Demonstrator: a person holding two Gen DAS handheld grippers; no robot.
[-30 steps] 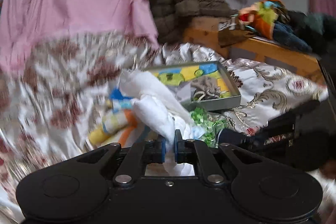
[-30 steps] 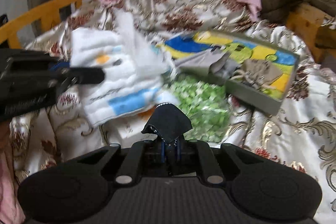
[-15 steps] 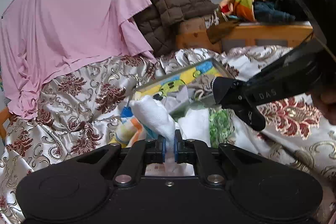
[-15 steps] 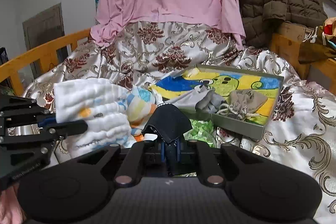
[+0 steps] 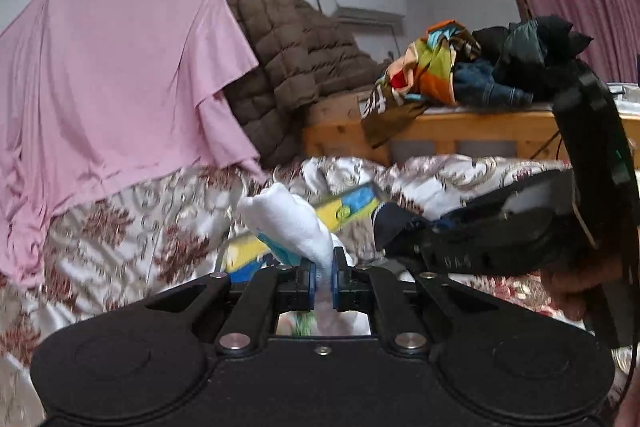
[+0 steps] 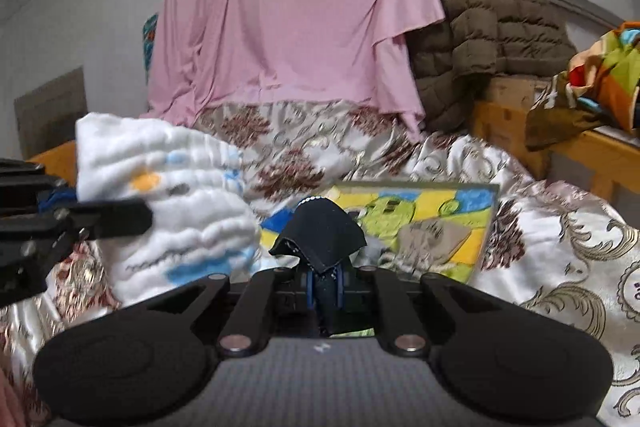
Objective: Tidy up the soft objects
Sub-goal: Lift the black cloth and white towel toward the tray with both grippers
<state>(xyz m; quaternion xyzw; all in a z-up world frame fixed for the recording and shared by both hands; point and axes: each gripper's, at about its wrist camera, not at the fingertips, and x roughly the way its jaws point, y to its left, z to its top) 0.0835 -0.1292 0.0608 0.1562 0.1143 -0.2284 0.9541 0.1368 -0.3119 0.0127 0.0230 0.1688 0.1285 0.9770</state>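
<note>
Left tool pinches white cloth; right tool pinches dark cloth, seemingly above tray.

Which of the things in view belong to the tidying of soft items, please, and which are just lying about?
In the job: white cloth in the left gripper; dark cloth in the right gripper; colourful box.

Lying about: pink sheet, brown jacket, clothes pile.

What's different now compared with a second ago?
Both tools rose: the views tipped from the bedspread up to the wall. The white cloth came up off the bed with the left tool. Unchanged: the right tool grips its dark cloth, and the box sits on the bed.
</note>
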